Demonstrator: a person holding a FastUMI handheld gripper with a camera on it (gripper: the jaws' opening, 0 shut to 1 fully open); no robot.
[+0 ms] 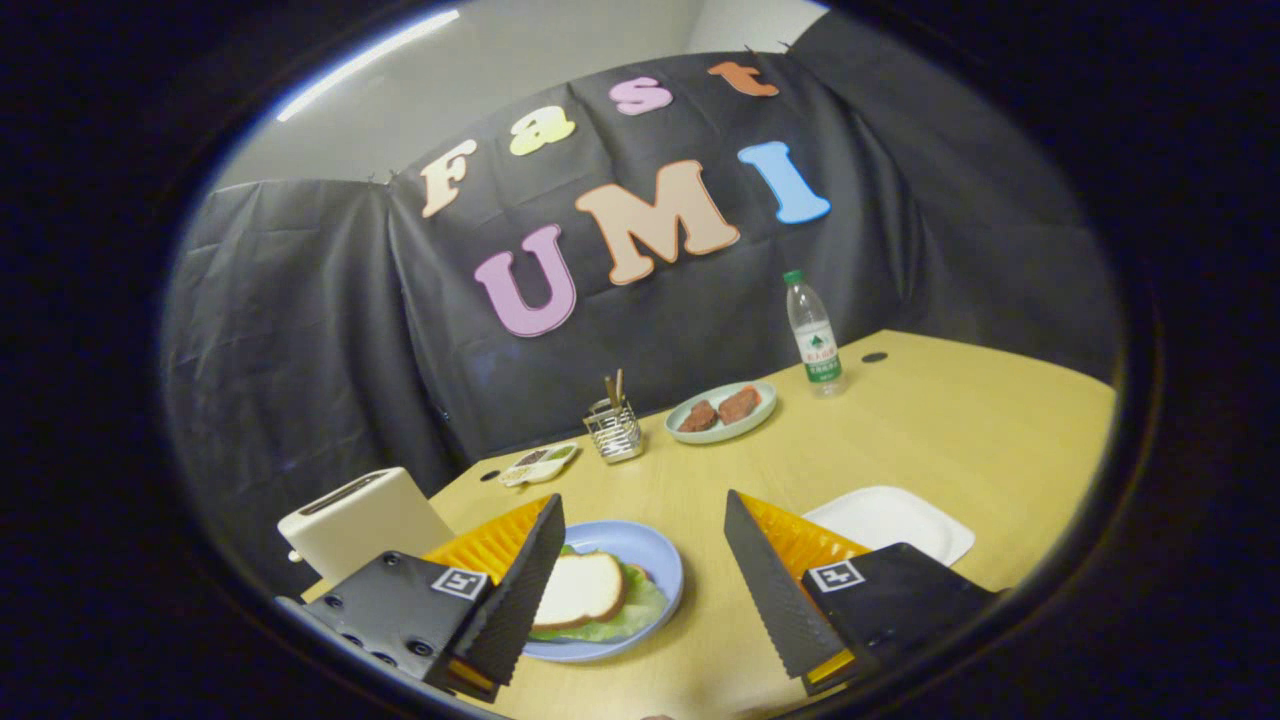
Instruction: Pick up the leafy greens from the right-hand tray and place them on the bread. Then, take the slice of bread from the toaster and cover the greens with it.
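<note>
While the gripper [640, 575] hangs above the near part of the yellow table [950, 430] with its two fingers spread wide and nothing between them, bare tabletop runs ahead through the gap toward the booth's black cloth wall. Just ahead of the left finger lies a blue plate [655, 560], partly hidden behind that finger; on it a slice of bread [580, 590] rests on top of the leafy greens [625, 615], whose pale green ruffled edges stick out from under the bread on the side nearer the gap. The bread is light, with a tan crust around it, and lies flat. Beyond the left finger, at the table's edge, stands a cream toaster [360, 520] with a dark slot on top. Beyond the right finger a white square tray [890, 520] lies flat. Farther back, near the wall, sit a small dish [540, 464], a wire holder [614, 430] with sticks upright in it, a pale green plate [722, 412] carrying two brown pieces, and an upright clear water bottle [813, 335] with a green cap. To the right of the bottle the tabletop is open out to its far edge.
</note>
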